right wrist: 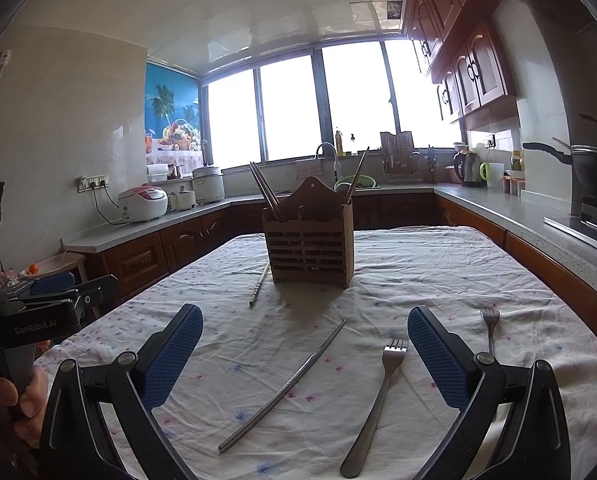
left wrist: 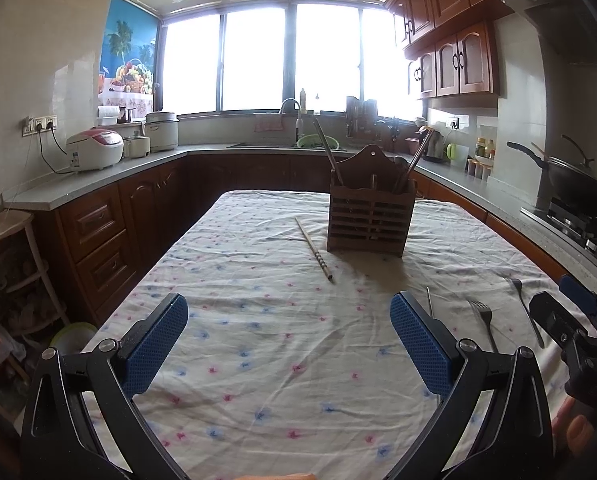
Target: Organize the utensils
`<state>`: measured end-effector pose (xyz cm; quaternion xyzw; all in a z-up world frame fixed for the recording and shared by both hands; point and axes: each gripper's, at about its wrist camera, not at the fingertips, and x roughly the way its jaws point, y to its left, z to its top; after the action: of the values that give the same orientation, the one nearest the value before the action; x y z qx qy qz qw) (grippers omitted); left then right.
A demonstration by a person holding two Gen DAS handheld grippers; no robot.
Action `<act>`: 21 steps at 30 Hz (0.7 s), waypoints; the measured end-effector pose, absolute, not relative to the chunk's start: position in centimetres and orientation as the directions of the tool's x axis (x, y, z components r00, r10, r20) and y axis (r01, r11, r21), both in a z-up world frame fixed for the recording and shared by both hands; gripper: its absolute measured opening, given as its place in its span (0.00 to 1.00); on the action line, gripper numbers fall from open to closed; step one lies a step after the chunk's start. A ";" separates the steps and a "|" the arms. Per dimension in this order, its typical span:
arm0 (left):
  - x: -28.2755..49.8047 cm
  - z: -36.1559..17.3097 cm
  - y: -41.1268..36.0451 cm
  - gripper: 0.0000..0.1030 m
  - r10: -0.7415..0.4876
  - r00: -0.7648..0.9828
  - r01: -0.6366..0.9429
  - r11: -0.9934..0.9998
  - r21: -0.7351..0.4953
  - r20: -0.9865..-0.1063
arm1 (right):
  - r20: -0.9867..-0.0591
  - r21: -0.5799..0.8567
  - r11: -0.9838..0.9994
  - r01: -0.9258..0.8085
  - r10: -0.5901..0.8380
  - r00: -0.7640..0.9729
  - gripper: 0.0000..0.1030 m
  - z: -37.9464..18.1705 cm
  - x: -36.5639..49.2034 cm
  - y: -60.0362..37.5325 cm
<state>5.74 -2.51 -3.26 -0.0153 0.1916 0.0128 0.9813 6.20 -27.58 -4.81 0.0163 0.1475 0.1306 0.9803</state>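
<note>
A brown wooden utensil holder stands upright on the table with chopsticks sticking out of it. A wooden chopstick lies on the cloth to its left. A metal chopstick lies between my right gripper's fingers, and its tip shows in the left wrist view. Two metal forks lie near the right finger; both forks show in the left wrist view. My left gripper is open and empty above the cloth. My right gripper is open and empty.
The table has a white flowered cloth. Counters run around the room with a rice cooker, a sink, a kettle and a wok on the stove. A wooden stool stands at the left.
</note>
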 end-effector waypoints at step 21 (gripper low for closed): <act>5.7 -3.2 -3.0 1.00 0.002 0.923 -0.013 1.000 -0.026 -0.386 | -0.282 0.073 0.965 -0.251 0.261 0.923 1.00 -4.6 6.2 -27.7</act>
<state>5.68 -3.00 -3.16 -0.0143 0.1966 0.0038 0.9804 6.21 -27.74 -4.57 0.0177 0.1462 0.1307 0.9804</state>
